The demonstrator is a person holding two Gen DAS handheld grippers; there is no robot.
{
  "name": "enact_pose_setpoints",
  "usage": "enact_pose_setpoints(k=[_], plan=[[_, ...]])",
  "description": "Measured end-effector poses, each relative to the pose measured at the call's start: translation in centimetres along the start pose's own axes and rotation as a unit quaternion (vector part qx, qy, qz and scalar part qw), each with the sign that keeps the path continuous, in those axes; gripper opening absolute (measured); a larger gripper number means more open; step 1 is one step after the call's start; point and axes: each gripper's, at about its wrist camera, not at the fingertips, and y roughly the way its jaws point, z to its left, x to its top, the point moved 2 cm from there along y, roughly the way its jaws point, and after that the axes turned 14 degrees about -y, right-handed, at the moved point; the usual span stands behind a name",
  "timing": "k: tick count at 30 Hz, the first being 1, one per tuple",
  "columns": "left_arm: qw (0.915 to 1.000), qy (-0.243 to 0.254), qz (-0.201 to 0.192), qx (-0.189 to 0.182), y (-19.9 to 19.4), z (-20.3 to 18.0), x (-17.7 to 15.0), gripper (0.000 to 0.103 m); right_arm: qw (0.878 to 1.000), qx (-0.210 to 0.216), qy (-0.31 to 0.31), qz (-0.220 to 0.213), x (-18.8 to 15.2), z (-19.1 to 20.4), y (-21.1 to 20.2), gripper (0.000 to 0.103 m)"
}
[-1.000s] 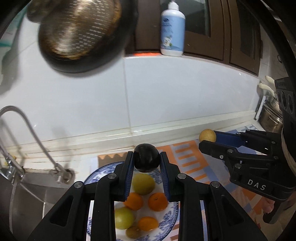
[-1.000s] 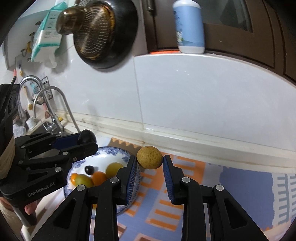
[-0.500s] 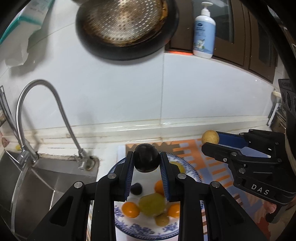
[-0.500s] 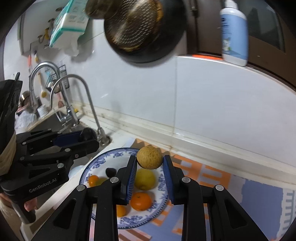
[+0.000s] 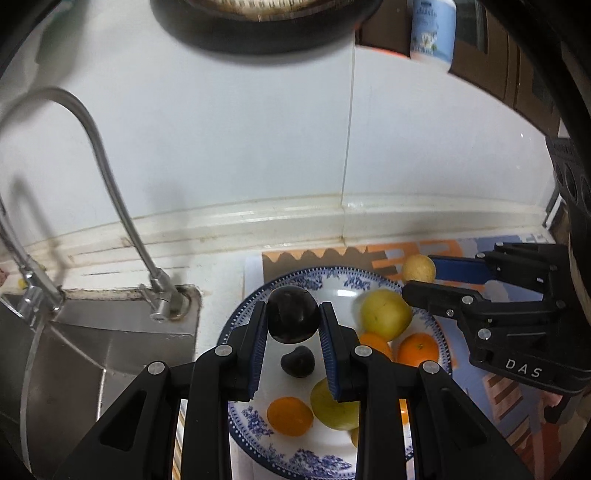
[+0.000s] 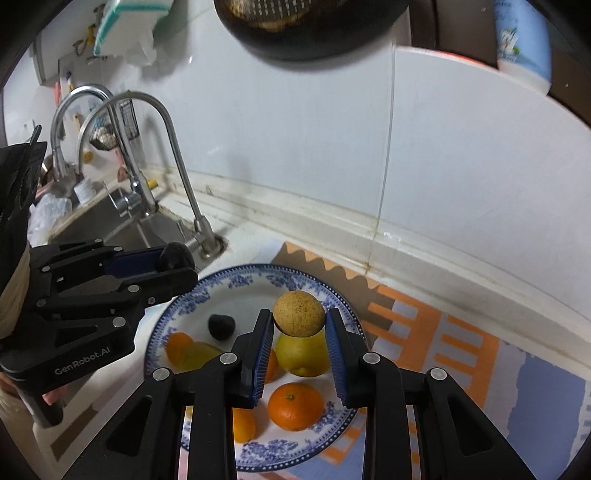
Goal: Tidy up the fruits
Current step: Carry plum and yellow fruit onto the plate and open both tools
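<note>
My left gripper (image 5: pixel 293 320) is shut on a dark round plum (image 5: pixel 293 314) and hangs over the left part of a blue-and-white plate (image 5: pixel 325 461). My right gripper (image 6: pixel 299 319) is shut on a small tan, speckled round fruit (image 6: pixel 299 313) above the same plate (image 6: pixel 236 282). On the plate lie another dark plum (image 5: pixel 297 361), yellow-green fruits (image 5: pixel 386 314) and oranges (image 6: pixel 295 406). Each gripper shows in the other's view: the right one (image 5: pixel 421 275) at the plate's right rim, the left one (image 6: pixel 177 264) at its left rim.
A steel sink (image 5: pixel 92 350) with a curved tap (image 5: pixel 110 184) lies left of the plate. A patterned orange-and-blue mat (image 6: pixel 443 332) is under and right of the plate. A white tiled wall stands behind, with a dark pan (image 5: pixel 266 22) and a bottle (image 5: pixel 432 29) above.
Both grippers have moved left and down over the plate with their fruits still held. The plate, first at the views' lower edge, now lies under both.
</note>
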Motion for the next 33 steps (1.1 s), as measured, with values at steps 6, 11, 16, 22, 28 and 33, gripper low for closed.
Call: enact_pose_setpoints(k=[6,11,16,22,28,33], plan=[[0.9989,0.012,0.040,-0.023,3.3,0.4,0.0,0.027,1.000,0.015,-0.003,0.019,0.0,-0.2,2.4,0.030],[0.9973,0.031,0.061,-0.028,4.7,0.2,-0.1,0.028,0.999,0.023,-0.006,0.026,0.0,0.0,3.6,0.030],[0.9967,0.035,0.069,-0.023,5.2,0.4,-0.1,0.049,0.999,0.034,-0.003,0.025,0.1,0.2,4.0,0.030],[0.9980,0.033,0.054,0.011,3.4,0.4,-0.3,0.051,0.999,0.024,0.010,0.020,0.0,-0.1,3.3,0.040],[0.9992,0.018,0.022,0.027,0.0,-0.5,-0.3,0.059,1.000,0.001,0.020,0.004,-0.4,-0.5,0.7,0.040],[0.9995,-0.006,-0.016,0.028,-3.6,-1.6,-0.5,0.067,0.999,-0.028,0.031,-0.015,-1.1,-0.2,-3.0,0.049]])
